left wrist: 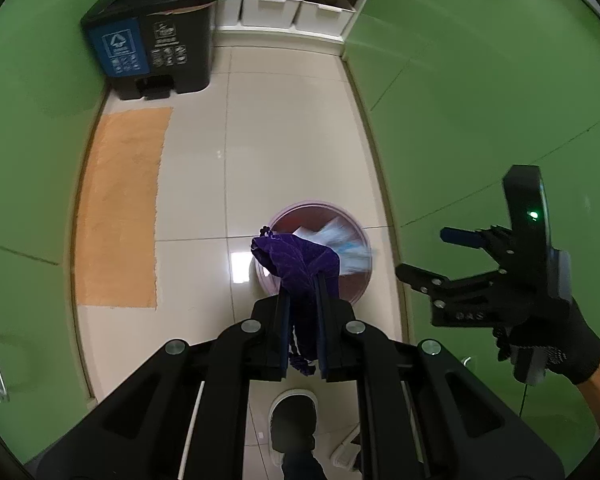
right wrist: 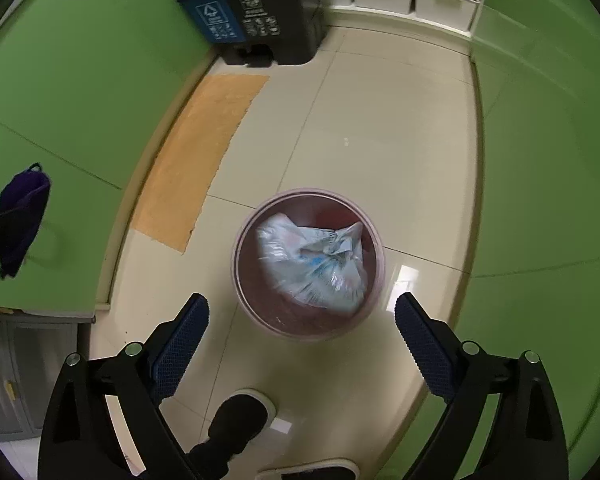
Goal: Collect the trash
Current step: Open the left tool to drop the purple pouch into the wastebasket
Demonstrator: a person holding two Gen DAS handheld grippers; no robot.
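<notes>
Right claw (right wrist: 302, 320) stands wide apart with nothing between its blue pads (right wrist: 182, 344), pointing steeply down; the pink waste bin (right wrist: 244, 300) sits on the floor just ahead of and below it, roughly centred between the two fingers. Left claw (left wrist: 302, 312) is clamped together on a purple cloth pouch (left wrist: 296, 264), which hangs off to the left of my right claw and clear of the bin. Step in hand, as I judge it: lower the right claw into the bin and pinch the trash bag (right wrist: 312, 260). I would aim for the knotted, bunched top near the bag's middle, not the slack sides, and keep both fingers inside the rim. Bag looks thin, whitish, translucent plastic, crumpled, with blue print showing through; it fills most of the bin's mouth, so I expect it to deform easily.
</notes>
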